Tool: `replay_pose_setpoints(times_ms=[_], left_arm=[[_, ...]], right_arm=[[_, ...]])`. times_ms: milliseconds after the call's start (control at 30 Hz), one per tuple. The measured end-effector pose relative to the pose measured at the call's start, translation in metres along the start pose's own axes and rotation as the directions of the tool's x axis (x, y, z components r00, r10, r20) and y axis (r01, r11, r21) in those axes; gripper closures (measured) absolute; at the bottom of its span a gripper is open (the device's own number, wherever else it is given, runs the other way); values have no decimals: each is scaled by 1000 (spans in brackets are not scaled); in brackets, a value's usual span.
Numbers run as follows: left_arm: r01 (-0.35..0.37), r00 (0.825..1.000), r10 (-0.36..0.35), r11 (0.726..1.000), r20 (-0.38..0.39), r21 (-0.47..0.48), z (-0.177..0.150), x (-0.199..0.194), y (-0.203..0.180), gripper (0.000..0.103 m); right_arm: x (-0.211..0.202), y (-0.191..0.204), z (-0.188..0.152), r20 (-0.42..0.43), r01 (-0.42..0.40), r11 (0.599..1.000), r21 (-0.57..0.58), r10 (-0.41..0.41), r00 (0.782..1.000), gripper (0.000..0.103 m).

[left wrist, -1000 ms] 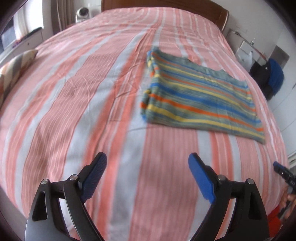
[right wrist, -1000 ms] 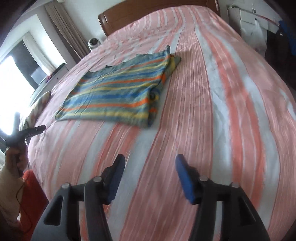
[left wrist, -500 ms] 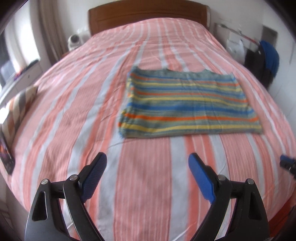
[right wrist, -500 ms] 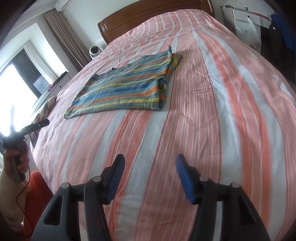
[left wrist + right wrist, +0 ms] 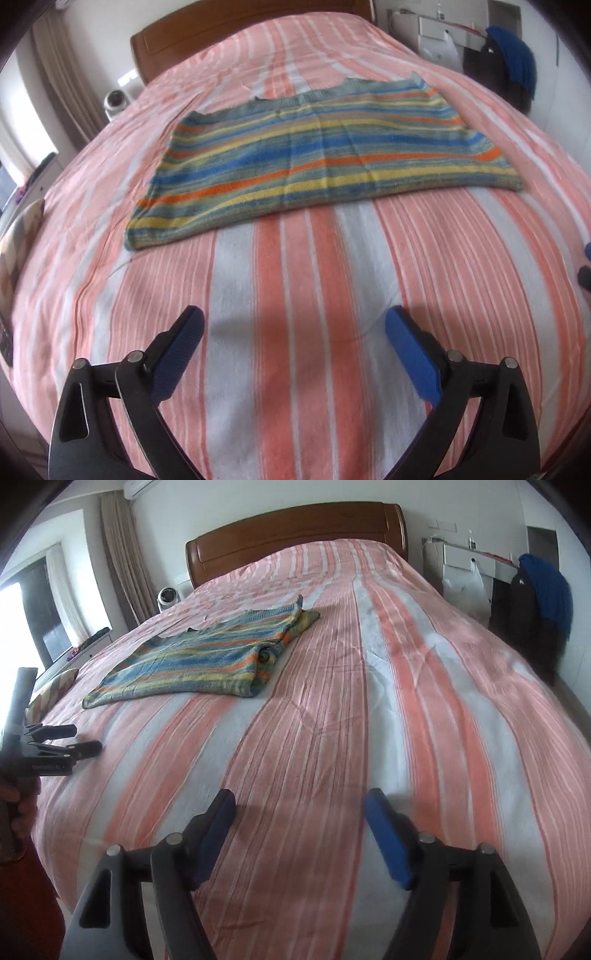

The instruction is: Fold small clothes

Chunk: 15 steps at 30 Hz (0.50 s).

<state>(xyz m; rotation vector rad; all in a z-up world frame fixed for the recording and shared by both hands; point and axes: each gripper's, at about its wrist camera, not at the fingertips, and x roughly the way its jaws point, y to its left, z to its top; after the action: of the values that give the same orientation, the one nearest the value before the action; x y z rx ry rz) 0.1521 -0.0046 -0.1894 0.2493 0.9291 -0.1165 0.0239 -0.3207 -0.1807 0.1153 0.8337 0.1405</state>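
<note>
Left gripper spread wide over the bedspread, blue pads well apart, nothing between them but striped cloth of the bed; jaws just opened a little further, empty. Ahead of it and well clear of the fingertips, striped knit garment lying flat, folded into a broad band running across the view, long near edge facing the gripper, left end reaching further toward the left finger's side than the right end does toward the other. Neckline notch along the far edge. Beyond the garment, wooden headboard; far left of it, small white fan

Right gripper also open, less widely, pads apart with only bedspread beneath; jaws just opened further, holding nothing. Garment ahead and off to the left of this gripper, well apart from it, thick folded side nearest the gripper's line. Left gripper seen at the far left edge of this view, held by a hand, tips above the near-left part of the bed, short of the garment's corner. Off to the right past the bed, dark and blue clothing hung by a white unit. Pillow at far left, beside the bed edge
</note>
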Motion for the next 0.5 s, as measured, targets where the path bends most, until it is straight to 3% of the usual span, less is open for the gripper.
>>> replay_pose_setpoints(times_ms=[333,433,500], left_arm=[[7,1000,-7,1000,-3,-4,-1,2,-1,4],[-39,998,34,995,58,87,6,-14,-20,4],[-7,994,-13,983,107,183,16,-24,-46,3]], right_arm=[[5,4,-3,14,16,1000,-22,-15,1000,22],[6,3,3,-18,17,1000,-13,-17,1000,22],[5,-3,17,-52,-34,999,22,35,998,22]])
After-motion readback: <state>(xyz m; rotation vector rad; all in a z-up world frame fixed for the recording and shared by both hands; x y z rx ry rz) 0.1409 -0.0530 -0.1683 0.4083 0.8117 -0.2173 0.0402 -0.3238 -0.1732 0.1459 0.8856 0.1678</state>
